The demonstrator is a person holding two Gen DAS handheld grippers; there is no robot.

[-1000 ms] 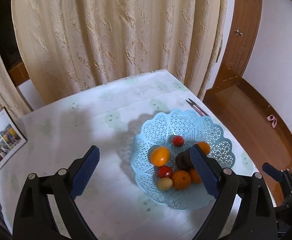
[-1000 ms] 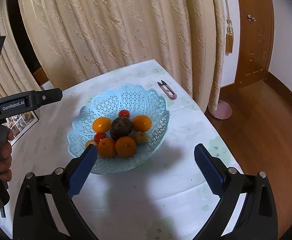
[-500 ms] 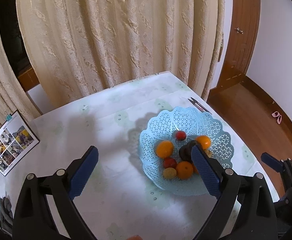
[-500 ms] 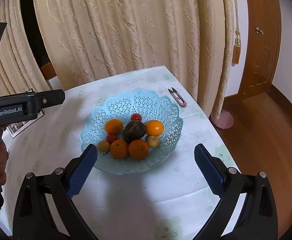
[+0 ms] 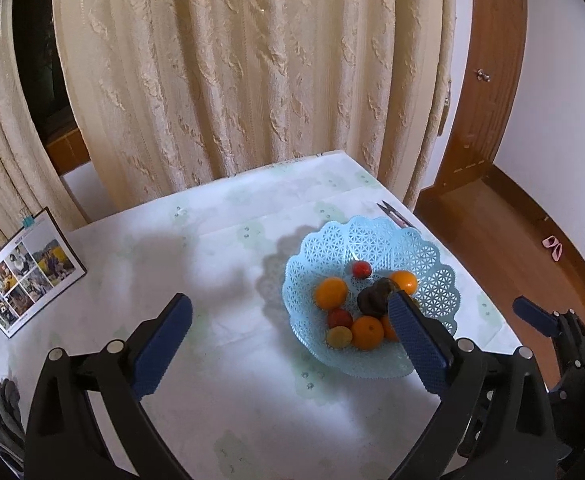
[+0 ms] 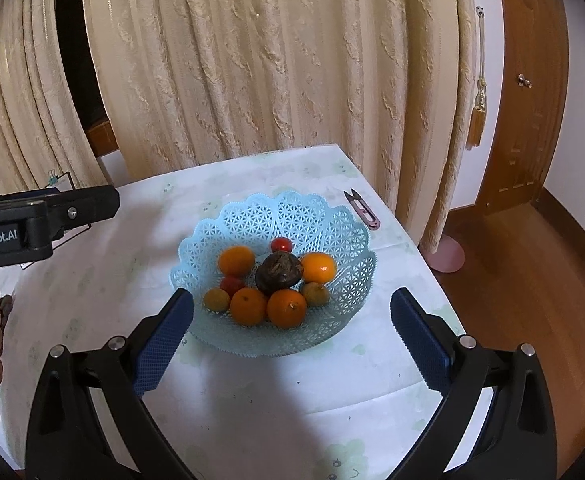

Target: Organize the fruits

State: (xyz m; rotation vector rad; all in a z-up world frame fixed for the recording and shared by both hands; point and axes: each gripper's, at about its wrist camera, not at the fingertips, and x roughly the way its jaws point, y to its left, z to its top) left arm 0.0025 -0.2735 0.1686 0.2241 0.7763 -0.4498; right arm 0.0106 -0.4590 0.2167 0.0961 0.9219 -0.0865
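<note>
Pale-blue lattice basket (image 6: 348,280), at centre frame on the table (image 6: 252,400), holds all the fruit (image 6: 278,274) heaped loosely. Both the left gripper (image 5: 290,344) and right gripper (image 6: 292,340) hang spread and empty above it; a careless reach risks nudging the light basket or rolling a round fruit over its shallow rim.

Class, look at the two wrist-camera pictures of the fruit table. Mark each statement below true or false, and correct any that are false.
1. All the fruit lies in the blue basket. True.
2. The right hand-held gripper is shut on an orange. False: its jaws stand wide open and hold nothing.
3. A dark brown fruit sits in the middle of the pile. True.
4. The pink thread snips lie inside the basket. False: they lie on the table, beyond the basket's rim.
5. The left hand-held gripper is open. True.
</note>
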